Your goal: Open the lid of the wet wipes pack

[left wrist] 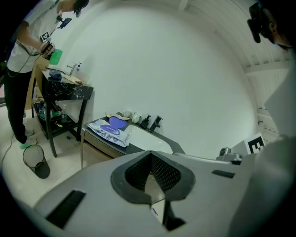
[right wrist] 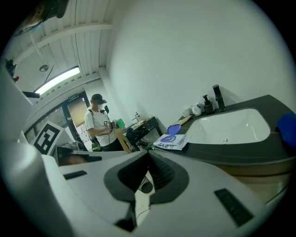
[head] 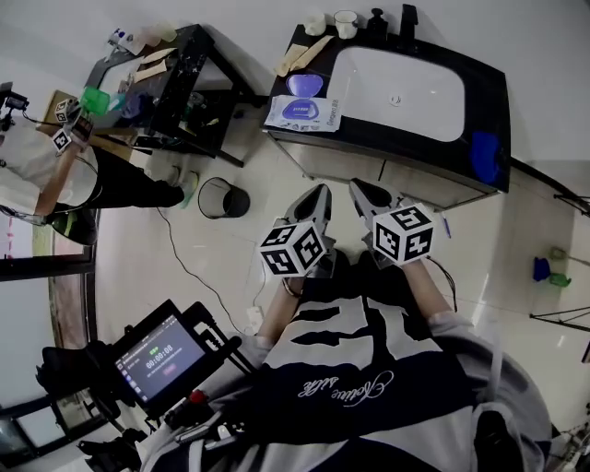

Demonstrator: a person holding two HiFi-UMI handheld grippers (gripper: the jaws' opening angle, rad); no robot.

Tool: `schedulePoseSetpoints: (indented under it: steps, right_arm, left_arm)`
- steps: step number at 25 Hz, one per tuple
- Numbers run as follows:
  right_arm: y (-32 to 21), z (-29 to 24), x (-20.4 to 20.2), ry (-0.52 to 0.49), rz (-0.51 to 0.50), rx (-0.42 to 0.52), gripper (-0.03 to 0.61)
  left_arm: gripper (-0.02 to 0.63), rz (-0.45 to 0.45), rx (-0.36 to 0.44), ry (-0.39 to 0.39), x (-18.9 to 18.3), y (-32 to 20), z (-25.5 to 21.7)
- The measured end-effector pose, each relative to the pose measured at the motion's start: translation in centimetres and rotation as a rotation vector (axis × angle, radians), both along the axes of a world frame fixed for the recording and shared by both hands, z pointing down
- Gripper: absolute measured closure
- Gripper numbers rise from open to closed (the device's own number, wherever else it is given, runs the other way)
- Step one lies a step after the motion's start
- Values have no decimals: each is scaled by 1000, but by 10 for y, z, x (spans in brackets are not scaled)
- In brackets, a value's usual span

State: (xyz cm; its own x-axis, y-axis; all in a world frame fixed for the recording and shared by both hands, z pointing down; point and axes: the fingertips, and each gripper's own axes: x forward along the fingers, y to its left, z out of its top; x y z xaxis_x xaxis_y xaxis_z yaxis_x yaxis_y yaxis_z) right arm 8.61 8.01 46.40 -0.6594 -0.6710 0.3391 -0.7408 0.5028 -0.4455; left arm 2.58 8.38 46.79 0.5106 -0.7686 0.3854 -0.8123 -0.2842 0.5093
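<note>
1. At the far left, another person [head: 41, 161] is standing beside a black side table [head: 184, 83], holding a green thing.
2. A dark waste bin [head: 223, 198] is standing on the floor, between the side table and the tabletop [head: 489, 92].
3. The wet wipes pack [head: 302, 112] is lying flat on the left end of the dark tabletop, just beside the white sink basin [head: 396, 92]. A blue rounded flap [head: 304, 85] is showing at the pack's far edge. I cannot tell whether it is the lid.
4. The left gripper view is showing the same pack [left wrist: 109, 132] ahead and to the left. The right gripper view is showing it [right wrist: 173, 141] ahead, left of the basin.
5. My left claw [head: 318, 195] is hanging over the floor in front of the tabletop, well apart from the pack. Its own view is showing the claw [left wrist: 150, 155] with its ribbed pads meeting at the tips and nothing between them.
6. My right claw [head: 358, 189] is hovering just beside the left one and pointing toward the tabletop. Its own view is showing the claw [right wrist: 148, 155] closed the same way, tips together and gripping nothing.
7. Two pale cups [head: 346, 23] and a black faucet [head: 408, 17] are standing along the back of the tabletop, behind the basin.
8. A blue item [head: 486, 155] is resting on the right end of the tabletop. It is too blurred for me to identify.
</note>
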Motion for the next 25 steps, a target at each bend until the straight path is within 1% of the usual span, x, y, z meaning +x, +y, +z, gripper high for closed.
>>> schedulePoseSetpoints:
  steps: [4,9,12,17,21,25]
  right_arm:
    - [8,5,-2,-10,4,-2,578]
    - [10,7,-10,-18,9,25,578]
    - [14,11,-21,-16,10,40,578]
    - [25,12,-41,1,15,60,578]
    - [21,20,-45,7,26,69,578]
    - [30,11,-51,24,42,76,578]
  left_arm:
    - [615,20,3,-3,4,4,3]
    - [615,59,28,-49,4,10,10]
    - [615,67,24,-39,-4,15,17]
    - [615,83,63,-42,-19,22,11]
    - [615,95,76,-32,-22,22,19]
    - [615,97,77,-16,-33,29,10]
